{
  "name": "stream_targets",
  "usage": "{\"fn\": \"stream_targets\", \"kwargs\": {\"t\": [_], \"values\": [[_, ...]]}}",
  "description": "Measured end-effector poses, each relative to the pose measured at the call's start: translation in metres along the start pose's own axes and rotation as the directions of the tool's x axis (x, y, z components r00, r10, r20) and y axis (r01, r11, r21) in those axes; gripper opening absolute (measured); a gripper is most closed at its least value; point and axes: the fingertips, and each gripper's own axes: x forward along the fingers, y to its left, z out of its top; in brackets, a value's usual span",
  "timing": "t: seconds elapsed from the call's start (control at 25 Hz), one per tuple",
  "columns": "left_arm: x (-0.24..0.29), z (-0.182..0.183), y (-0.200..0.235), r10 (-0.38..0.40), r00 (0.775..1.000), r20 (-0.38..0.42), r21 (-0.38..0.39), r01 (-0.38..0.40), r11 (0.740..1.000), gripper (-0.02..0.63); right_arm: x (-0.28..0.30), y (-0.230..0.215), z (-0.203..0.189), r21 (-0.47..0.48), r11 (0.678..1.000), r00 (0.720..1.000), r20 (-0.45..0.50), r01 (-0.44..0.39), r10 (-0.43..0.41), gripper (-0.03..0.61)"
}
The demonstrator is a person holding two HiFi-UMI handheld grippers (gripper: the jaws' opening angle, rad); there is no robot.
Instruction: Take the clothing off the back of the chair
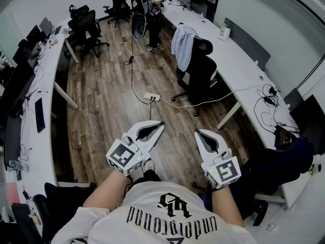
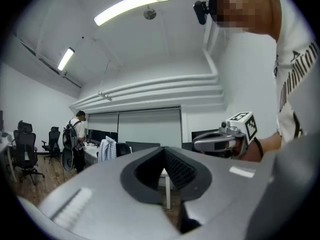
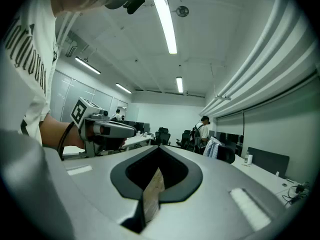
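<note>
Shirt: pale, draped over the top edge of the chair back and hanging down the side that faces the open floor. The chair is black and sits just beside the front edge of the long white desk on your right.

A cable runs across the wood floor from the desk side to a power strip, which lies between you and the chair. At the far end of the room a person with a backpack stands by the desk.

Your grippers are well short of the shirt, held level in front of your chest and side by side. Left gripper: jaw tips together, nothing between them. Right gripper: jaws closed too, and empty. Both tips point roughly toward the power strip. From each gripper view the shirt shows small and far off, above the closed tips.
</note>
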Motion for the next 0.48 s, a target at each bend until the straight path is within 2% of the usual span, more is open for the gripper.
{"fn": "stream_targets", "kwargs": {"t": [0.48], "values": [[0.004, -0.021, 0.063, 0.009, 1.0, -0.012, -0.029, -0.009, 1.0, 0.051, 0.06, -0.003, -0.012, 0.03, 0.999, 1.0, -0.01, -0.021, 0.022, 0.003]]}}
